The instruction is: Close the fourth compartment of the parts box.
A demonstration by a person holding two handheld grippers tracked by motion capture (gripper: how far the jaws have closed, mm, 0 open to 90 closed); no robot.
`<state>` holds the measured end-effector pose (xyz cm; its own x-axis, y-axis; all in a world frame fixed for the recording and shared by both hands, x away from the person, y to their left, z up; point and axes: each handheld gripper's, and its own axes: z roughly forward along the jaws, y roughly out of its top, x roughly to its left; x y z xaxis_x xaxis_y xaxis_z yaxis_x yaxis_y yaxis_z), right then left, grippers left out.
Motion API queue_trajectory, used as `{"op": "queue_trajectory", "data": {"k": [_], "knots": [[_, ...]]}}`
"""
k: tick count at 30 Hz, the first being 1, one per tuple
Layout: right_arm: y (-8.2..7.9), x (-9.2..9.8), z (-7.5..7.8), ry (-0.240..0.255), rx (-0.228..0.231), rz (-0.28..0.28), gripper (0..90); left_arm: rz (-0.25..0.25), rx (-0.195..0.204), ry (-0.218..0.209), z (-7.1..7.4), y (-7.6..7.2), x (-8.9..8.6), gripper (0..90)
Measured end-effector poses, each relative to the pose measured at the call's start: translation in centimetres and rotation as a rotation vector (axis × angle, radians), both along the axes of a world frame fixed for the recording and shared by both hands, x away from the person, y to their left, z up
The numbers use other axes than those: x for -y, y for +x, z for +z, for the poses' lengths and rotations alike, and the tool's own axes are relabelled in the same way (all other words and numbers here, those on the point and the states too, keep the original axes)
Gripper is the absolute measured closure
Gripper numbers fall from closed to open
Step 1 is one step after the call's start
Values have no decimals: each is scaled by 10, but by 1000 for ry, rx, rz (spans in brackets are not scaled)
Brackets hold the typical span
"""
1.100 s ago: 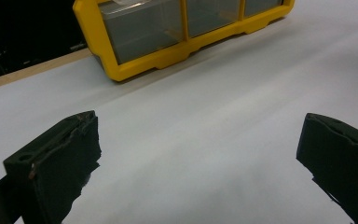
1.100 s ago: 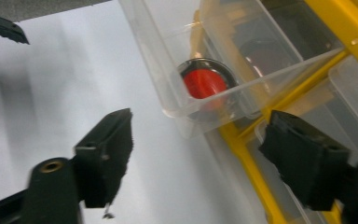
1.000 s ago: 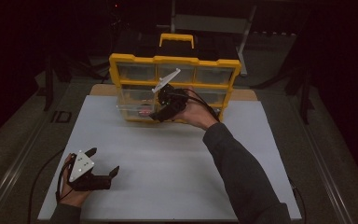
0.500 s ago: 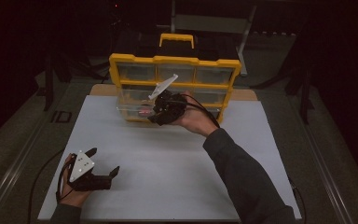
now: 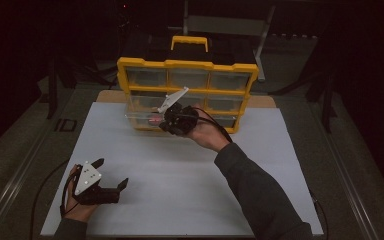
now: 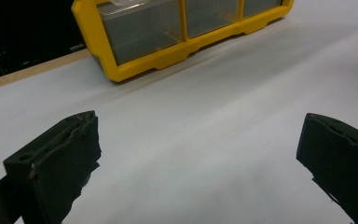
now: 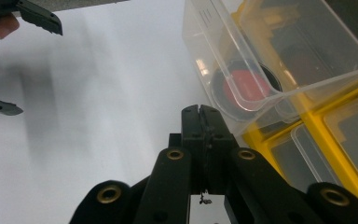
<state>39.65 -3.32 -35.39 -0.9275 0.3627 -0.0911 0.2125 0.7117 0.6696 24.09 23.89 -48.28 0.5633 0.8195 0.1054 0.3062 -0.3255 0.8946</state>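
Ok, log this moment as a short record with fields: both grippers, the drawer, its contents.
right gripper: jaws have just closed; pressed together, nothing visible between them, beside the clear drawer
left gripper: open, on the white table, apart from the yellow organizer
drawer: pulled partly out
contents: red and black round item

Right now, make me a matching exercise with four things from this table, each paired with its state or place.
Things:
1. left gripper
2. right gripper
3. clear plastic drawer
4. round red-and-black object

States:
A. pulled partly out of the yellow drawer organizer
B. jaws shut, nothing between them
C. lying inside the drawer
D. jaws wide open above the white table surface

Pairs: 1-D, 2-B, 3-A, 4-C
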Motion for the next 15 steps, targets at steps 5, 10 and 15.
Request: {"op": "queue_trajectory", "data": {"k": [5, 10, 15], "knots": [[3, -1, -6, -1, -4, -8, 897, -3, 1, 4, 0, 0, 0, 0], [7, -3, -11, 10, -17, -16, 897, -2, 2, 4, 0, 0, 0, 0], [13, -6, -17, 22, -31, -29, 897, -2, 2, 2, 0, 0, 0, 0]]}}
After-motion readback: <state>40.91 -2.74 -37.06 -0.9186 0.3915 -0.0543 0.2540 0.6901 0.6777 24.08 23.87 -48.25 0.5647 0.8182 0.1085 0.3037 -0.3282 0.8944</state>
